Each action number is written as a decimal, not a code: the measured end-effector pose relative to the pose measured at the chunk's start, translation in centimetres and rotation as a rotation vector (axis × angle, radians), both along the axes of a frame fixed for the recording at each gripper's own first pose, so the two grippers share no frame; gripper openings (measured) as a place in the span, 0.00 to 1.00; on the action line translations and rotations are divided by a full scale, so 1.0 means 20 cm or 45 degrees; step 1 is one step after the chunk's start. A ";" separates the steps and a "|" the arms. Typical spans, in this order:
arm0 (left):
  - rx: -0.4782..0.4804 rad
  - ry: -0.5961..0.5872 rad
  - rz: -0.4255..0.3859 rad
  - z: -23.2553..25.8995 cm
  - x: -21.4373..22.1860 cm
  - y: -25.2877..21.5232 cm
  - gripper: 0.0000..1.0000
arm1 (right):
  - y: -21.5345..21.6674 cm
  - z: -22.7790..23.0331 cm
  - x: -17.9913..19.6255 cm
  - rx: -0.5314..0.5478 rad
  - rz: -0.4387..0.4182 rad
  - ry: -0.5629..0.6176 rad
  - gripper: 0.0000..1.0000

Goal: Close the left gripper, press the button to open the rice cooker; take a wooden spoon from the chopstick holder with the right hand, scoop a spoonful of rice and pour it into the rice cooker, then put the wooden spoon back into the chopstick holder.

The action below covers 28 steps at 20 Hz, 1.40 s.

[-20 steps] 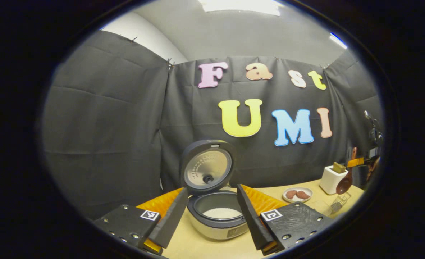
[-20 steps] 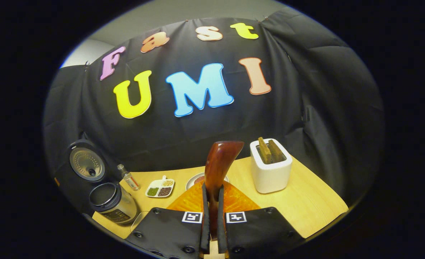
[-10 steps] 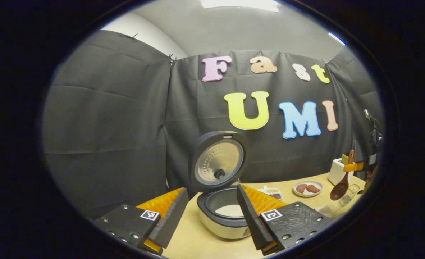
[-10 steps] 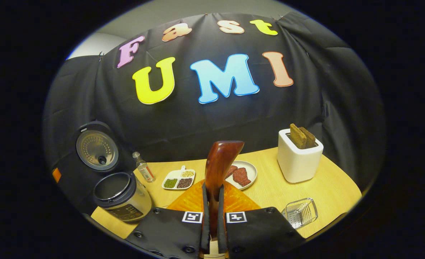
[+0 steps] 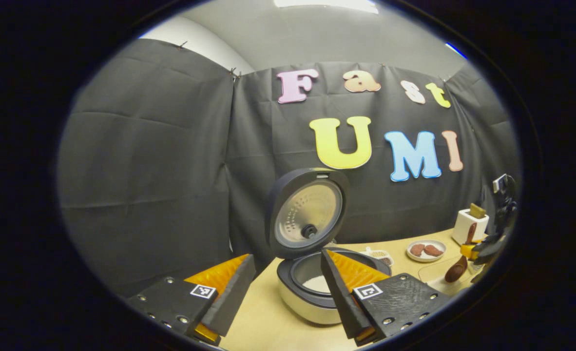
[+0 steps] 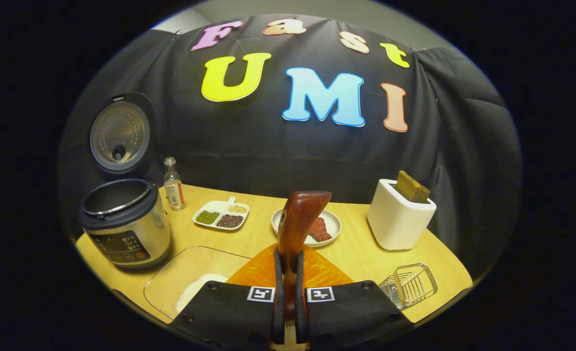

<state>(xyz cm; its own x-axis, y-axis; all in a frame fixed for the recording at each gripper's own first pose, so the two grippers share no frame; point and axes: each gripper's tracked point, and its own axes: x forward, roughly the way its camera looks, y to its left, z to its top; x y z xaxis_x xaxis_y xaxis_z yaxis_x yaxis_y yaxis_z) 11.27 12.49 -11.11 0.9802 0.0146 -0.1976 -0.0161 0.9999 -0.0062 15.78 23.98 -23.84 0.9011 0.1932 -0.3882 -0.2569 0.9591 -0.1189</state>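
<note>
On the wooden surface [image 6: 361,253] the cooker [image 6: 122,222] stood at the left with its lid [image 6: 118,132] raised against the black cloth wall [image 6: 278,156]. Seen from the left gripper view, the cooker [image 5: 317,287] sat just beyond the left gripper [image 5: 285,285], whose jaws stood wide apart and held nothing; some white rice lay in the pot. Near the front edge, a clear tray [image 6: 190,278] with a heap of rice [image 6: 198,290] lay just left of the right gripper [image 6: 288,292]. That gripper was clamped on the handle of the spoon [image 6: 295,229], which rose upright between its fingers. Farther off in the left gripper view, the spoon [image 5: 457,267] hung bowl-down over the tray's far end. Behind stood a white toaster [image 6: 399,219] with two slices in it, a plate [image 6: 329,225] of meat, a divided dish [image 6: 221,214] of beans and a small bottle [image 6: 173,184]. A wire holder [image 6: 410,282] lay on its side at the right front corner.
</note>
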 end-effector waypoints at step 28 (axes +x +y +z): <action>-0.041 -0.057 0.006 0.12 -0.01 -0.02 0.87 | 0.01 -0.12 -0.12 1.118 -0.308 0.627 0.06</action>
<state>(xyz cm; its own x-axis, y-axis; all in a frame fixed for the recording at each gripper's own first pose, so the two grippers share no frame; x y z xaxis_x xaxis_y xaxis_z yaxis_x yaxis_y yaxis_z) 11.10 12.04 -8.65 0.9880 0.0135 -0.1540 -0.0198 0.9990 -0.0394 13.47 24.12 -26.27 0.7329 0.4211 -0.5343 0.1241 0.6895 0.7136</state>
